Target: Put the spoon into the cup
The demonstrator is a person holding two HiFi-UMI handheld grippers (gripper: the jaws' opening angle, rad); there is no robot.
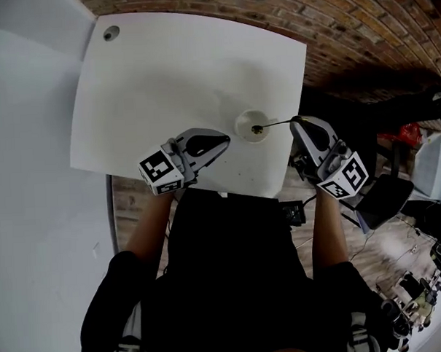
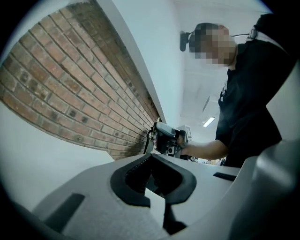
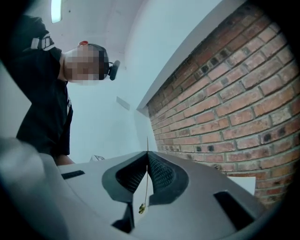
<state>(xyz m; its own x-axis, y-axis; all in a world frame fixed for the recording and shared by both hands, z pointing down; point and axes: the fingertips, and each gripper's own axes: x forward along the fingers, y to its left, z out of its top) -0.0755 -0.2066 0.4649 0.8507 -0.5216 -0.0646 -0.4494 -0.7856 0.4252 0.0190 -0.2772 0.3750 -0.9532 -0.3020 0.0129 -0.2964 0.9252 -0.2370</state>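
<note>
Clearly thin dark spoon (image 1: 276, 123), over white cup (image 1: 242, 127)

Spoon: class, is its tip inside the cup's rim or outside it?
Inside: from above, the spoon's tip lies within the cup's round rim. The right gripper is shut on its handle.

A spoon (image 1: 278, 122), gripped in the right gripper (image 1: 297, 121) jaws, reaches over the mouth of a white cup (image 1: 242, 127) on the white surface (image 1: 179, 71); the left gripper (image 1: 225, 141) is just beside the cup.
</note>
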